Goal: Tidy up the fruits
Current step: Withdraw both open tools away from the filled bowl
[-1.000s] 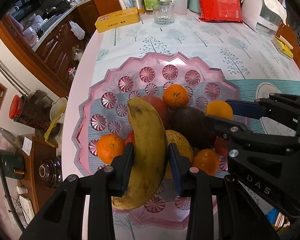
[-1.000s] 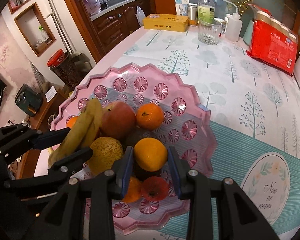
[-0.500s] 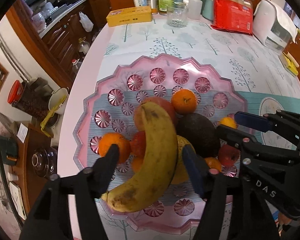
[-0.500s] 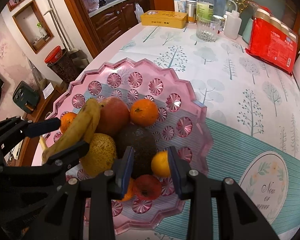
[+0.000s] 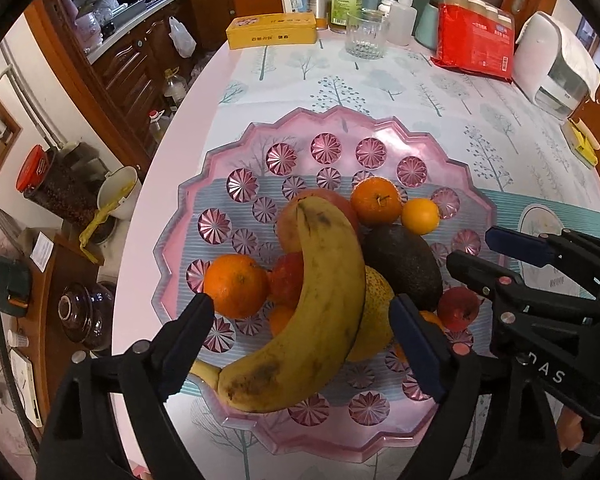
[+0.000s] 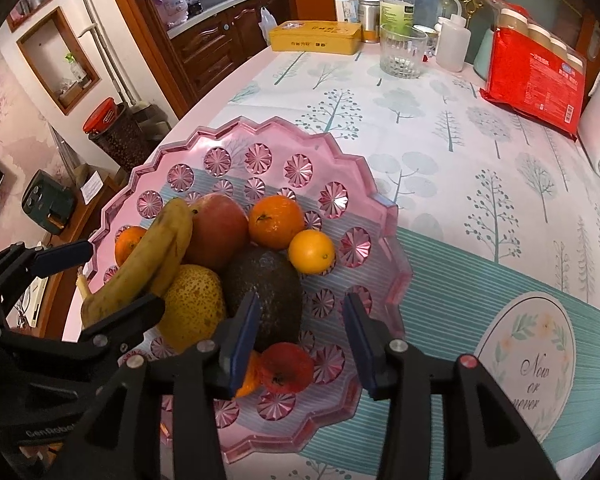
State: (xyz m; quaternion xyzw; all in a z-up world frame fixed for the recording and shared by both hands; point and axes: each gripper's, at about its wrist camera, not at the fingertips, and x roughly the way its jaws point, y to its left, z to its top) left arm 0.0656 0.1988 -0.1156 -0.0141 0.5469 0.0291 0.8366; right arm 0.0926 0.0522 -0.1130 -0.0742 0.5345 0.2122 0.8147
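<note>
A pink cut-glass tray (image 5: 472,176) holds a heap of fruit. A spotted banana (image 5: 324,300) lies on top of the heap, over a yellow pear (image 6: 196,308) and a red apple (image 6: 220,232). My left gripper (image 5: 300,320) straddles the banana; its jaws are opening and the pads stand clear of the peel. My right gripper (image 6: 302,308) hovers over the tray's right side beside a dark avocado (image 6: 268,284), its jaws opening with nothing gripped between them. A small orange (image 6: 312,251) rests beyond the avocado, next to a tangerine (image 6: 276,220). A small red fruit (image 6: 286,368) lies below the right fingers.
At the far end of the table stand a yellow tin (image 5: 272,32), a drinking glass (image 5: 366,34), bottles, a red packet (image 5: 476,48) and a white appliance (image 5: 552,68). The table's edge (image 5: 172,128) runs close along the tray's left side.
The left jaws have spread off the banana, which now rests on the heap. The right jaws let go of the small orange, which now sits beside the tangerine, and have widened a little.
</note>
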